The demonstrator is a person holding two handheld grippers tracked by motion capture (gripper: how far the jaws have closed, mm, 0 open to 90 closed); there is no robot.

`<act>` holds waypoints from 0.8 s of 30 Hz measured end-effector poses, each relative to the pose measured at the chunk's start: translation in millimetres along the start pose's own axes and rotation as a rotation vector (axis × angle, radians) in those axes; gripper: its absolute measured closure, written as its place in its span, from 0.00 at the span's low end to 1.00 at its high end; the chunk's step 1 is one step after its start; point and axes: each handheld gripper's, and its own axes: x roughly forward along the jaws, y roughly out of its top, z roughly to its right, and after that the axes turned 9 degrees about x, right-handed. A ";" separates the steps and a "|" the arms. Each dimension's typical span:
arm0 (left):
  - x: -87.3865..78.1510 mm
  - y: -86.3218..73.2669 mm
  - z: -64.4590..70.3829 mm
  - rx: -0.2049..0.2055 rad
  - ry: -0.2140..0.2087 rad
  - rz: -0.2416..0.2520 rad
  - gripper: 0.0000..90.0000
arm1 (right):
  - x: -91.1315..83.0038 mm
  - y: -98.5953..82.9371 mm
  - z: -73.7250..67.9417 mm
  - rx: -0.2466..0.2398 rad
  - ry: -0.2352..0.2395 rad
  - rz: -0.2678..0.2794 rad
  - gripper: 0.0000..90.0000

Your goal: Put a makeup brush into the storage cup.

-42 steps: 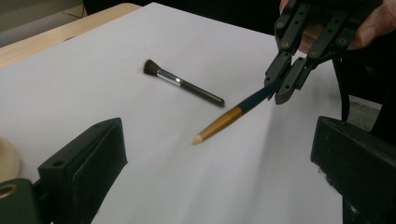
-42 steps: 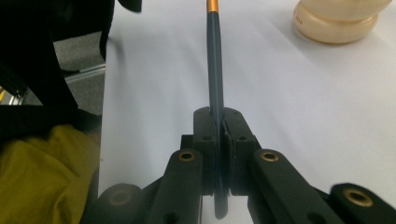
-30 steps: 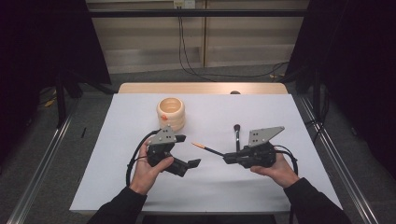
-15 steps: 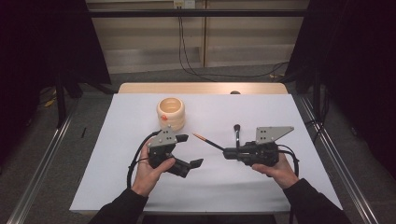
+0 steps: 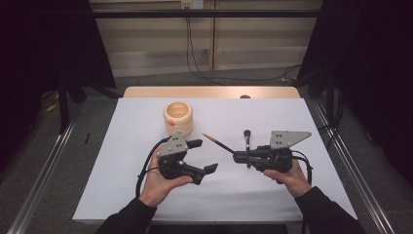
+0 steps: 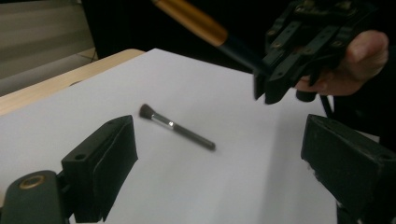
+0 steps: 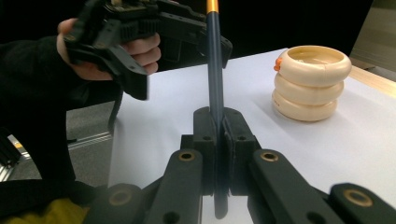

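On my left, my left gripper (image 5: 202,156) hangs just above the white table (image 5: 122,161), its jaws wide apart and holding nothing. Behind it stands the cream holder (image 5: 178,117), a ringed pot with an open top, and I see no brush in it. Between my two hands the brush with the gold band (image 5: 217,143) sticks out, pointing toward the holder; my right gripper (image 5: 237,157) has its jaws pressed tight on the dark handle. Just beside that gripper a second brush (image 5: 248,140) lies flat on the table, untouched. I judge the work barely begun: one brush is lifted but not yet in the holder, and the other is left to fetch.
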 end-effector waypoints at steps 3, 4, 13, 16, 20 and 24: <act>0.6 4.6 2.6 0.014 -0.007 0.013 0.15 | 0.7 0.2 -1.0 0.001 0.010 0.002 0.96; 0.4 6.5 3.5 0.012 -0.006 0.013 0.17 | 1.0 0.3 -1.1 -0.003 0.010 0.002 0.96; -0.2 10.7 0.7 -0.023 0.003 0.059 0.35 | 2.9 0.9 -3.2 -0.011 0.011 0.004 0.96; 2.0 13.2 -0.2 -0.032 -0.001 0.068 0.39 | 2.2 1.1 -3.0 -0.012 0.000 0.006 0.96; 3.7 16.3 -1.1 -0.030 0.015 0.079 0.44 | 3.1 0.8 -3.3 -0.016 0.007 0.001 0.96; 5.5 16.6 -0.4 -0.036 0.013 0.086 0.48 | 4.3 0.1 -2.3 -0.012 0.003 0.001 0.96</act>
